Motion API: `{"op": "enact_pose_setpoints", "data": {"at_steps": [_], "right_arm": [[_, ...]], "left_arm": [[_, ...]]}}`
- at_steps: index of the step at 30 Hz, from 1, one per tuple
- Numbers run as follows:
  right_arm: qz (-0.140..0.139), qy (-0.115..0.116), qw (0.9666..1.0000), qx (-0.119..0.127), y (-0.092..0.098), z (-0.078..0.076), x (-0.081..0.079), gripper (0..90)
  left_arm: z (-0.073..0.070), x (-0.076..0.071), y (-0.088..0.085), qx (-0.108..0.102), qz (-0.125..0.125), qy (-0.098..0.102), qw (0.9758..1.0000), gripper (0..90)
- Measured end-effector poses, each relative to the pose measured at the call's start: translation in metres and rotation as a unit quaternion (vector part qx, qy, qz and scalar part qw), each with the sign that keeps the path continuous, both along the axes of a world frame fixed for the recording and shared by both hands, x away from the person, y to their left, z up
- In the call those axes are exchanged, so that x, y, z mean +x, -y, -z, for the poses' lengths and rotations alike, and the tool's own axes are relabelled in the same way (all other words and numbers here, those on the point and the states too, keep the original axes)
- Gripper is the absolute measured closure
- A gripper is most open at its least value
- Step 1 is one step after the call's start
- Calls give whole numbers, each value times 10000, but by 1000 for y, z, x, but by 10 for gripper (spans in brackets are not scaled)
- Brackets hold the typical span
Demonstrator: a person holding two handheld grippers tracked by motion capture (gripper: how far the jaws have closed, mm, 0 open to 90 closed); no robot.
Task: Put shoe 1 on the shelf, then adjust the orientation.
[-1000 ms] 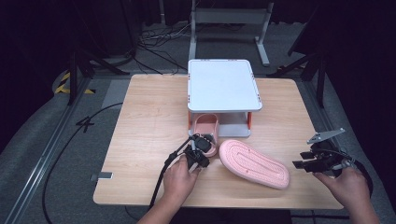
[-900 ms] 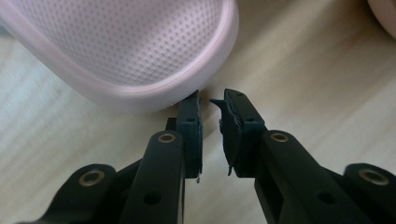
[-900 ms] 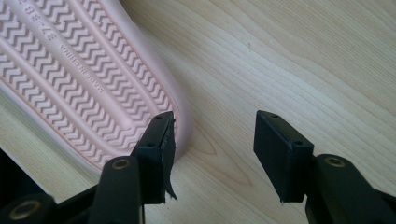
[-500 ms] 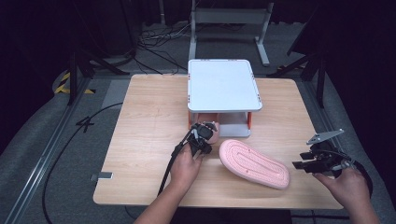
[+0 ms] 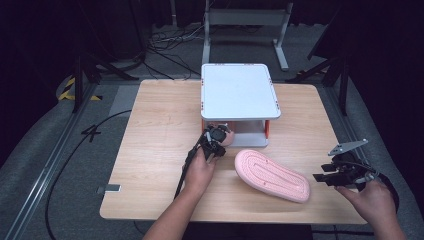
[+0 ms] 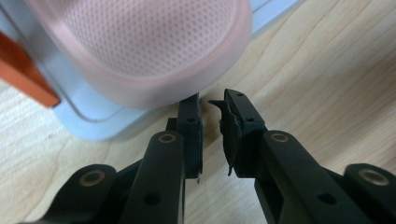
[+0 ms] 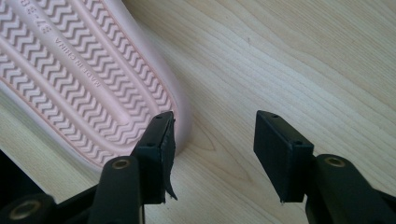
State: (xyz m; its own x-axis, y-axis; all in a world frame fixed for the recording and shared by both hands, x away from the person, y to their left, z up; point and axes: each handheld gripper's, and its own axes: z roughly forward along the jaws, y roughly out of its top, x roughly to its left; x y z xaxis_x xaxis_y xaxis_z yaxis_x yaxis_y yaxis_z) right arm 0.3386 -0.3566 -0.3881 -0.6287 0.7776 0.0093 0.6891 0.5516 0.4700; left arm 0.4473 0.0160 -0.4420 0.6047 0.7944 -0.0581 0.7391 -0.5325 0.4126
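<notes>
A pink slipper (image 5: 227, 136) (image 6: 140, 42) lies upright on the lower shelf (image 6: 88, 126) of a white two-tier rack (image 5: 239, 90), only its heel showing from above. My left gripper (image 5: 219, 136) (image 6: 210, 100) points at that heel with its tips at the rim. The jaws stand a narrow gap apart with nothing between them. A second pink slipper (image 5: 272, 175) (image 7: 79, 79) lies sole up on the table in front of the rack. My right gripper (image 5: 320, 178) (image 7: 212, 123) is open beside that slipper's right end, one jaw close to its edge.
The rack has orange legs (image 6: 23, 70) and stands at the back middle of the wooden table (image 5: 150, 125). A black cable (image 5: 182, 172) trails from the left gripper toward the front edge. Dark floor, stands and cables surround the table.
My left gripper has moved forward toward the rack, and the upright slipper has slid further under the top shelf. The right gripper and the sole-up slipper have stayed put.
</notes>
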Motion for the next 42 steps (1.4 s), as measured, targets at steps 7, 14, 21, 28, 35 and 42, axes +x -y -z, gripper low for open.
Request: {"op": "enact_pose_setpoints", "data": {"at_steps": [7,14,21,28,35,42], "right_arm": [[-22,38,10000,13,0,-2,0,486],[4,103,9999,84,3,-5,1,490],[-112,162,9996,204,-7,-9,3,552],[-244,172,9991,307,-16,-13,1,598],[-409,136,9984,365,-27,-15,-2,629],[-617,141,9973,375,-42,-21,-5,630]], "left_arm": [[-1,-1,4,-4,113,-37,9999,752],[-35,-22,-28,-257,69,1,9996,708],[-65,-45,-70,-410,-35,140,9991,654],[-75,-63,-99,-456,-134,76,9988,610],[-83,-71,-121,-390,-299,5,9988,567],[-92,-78,-139,-569,-259,69,9980,536]]}}
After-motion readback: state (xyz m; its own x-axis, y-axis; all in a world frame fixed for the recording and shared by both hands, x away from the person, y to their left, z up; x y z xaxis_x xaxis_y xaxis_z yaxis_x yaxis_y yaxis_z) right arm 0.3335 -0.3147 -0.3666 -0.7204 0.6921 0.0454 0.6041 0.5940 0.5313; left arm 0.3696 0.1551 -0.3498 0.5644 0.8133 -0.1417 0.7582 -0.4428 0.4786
